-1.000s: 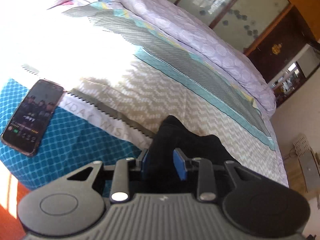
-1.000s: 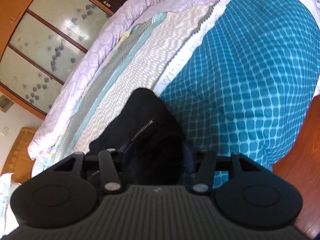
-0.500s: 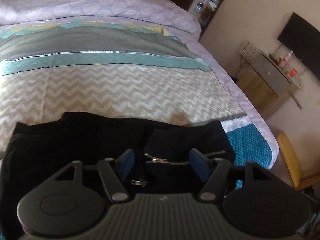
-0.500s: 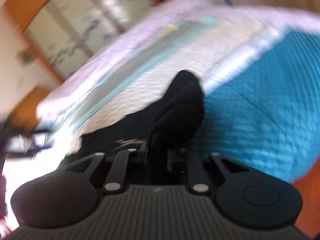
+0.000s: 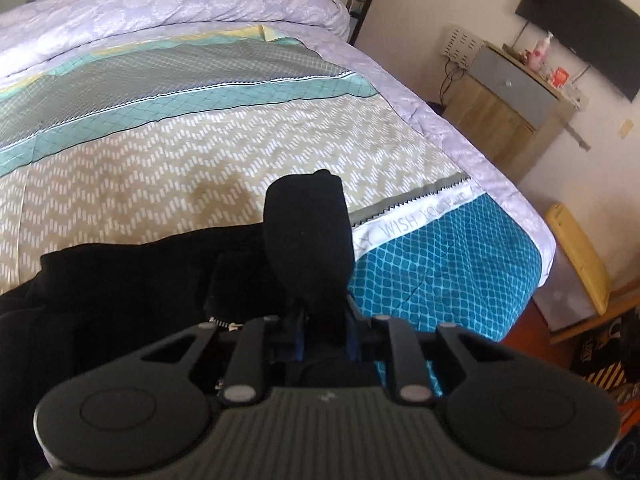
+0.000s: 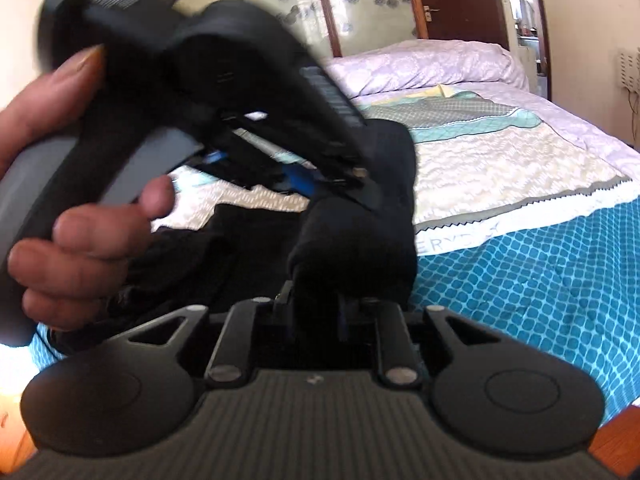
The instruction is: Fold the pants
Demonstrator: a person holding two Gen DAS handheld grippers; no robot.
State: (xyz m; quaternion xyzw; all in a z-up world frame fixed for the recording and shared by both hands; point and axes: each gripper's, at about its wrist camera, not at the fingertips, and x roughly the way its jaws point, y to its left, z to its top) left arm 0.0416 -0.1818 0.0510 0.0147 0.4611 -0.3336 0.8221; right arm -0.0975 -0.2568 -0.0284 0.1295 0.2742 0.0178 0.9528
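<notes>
The black pants lie bunched on the patterned bedspread near the bed's foot. My left gripper is shut on a raised fold of the pants; a zipper shows to its left. My right gripper is shut on another raised fold of the pants. In the right wrist view the left gripper's body and the hand holding it sit close in front at the left, just above the same fabric.
A rolled lilac quilt lies along the far side of the bed. A wooden cabinet and a wall-mounted TV stand to the right. A yellow stool sits by the bed's corner.
The left gripper's jaws were open around the zipper area half a second ago and are now shut on a fold. Both grippers have swung round toward the bed's foot and come close together.
</notes>
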